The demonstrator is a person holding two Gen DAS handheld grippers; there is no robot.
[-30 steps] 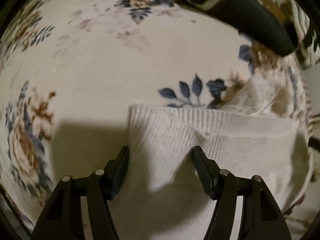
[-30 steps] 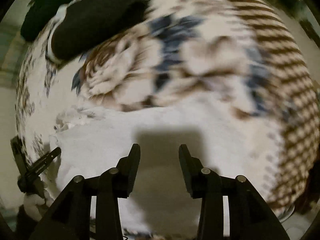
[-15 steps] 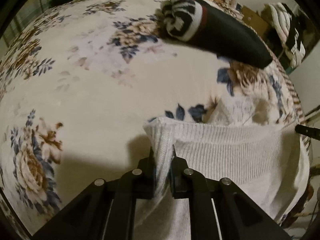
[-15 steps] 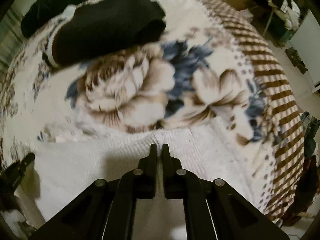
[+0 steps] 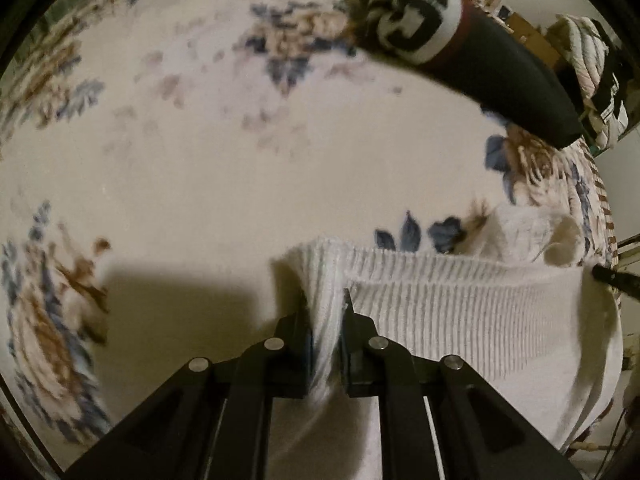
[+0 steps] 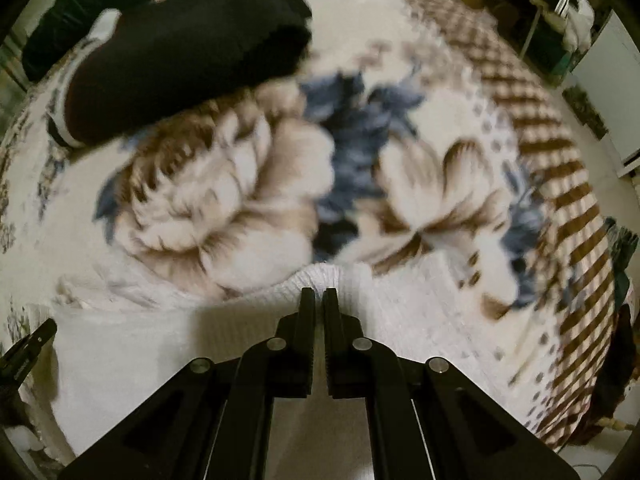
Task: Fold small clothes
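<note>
While you look down along both grippers, a small white knit garment [image 5: 460,320] lies on a cream blanket [image 5: 224,168] printed with blue and brown flowers, close to the blanket's edge, where a band of brown stripes runs. The garment is pale, nearly the colour of the blanket, with fine ribbing running across a wide band along its far edge; below that band the knit looks smoother. Its surface is mostly flat, but at each grip the ribbed edge is gathered up into a small raised fold. Your left gripper [image 5: 326,312] has just been closing and now pinches the left end of the ribbed edge, with a thick bunch of the knit squeezed between its jaws. Your right gripper [image 6: 319,300] has clamped down on the ribbed edge too, its jaws almost meeting, with a thin pleat of fabric humped up at their tips. In the left wrist view the tip of the right gripper shows as a dark point at the garment's right end; in the right wrist view the left gripper's tip shows at the garment's left end. Behind the garment's far right corner a rumpled, fluffy white bit of fabric [image 5: 536,236] sticks out; what it belongs to I cannot tell. Farther off on the blanket lies a dark folded garment [image 6: 180,64] with a black-and-white patterned end. Both views are somewhat blurred.
</note>
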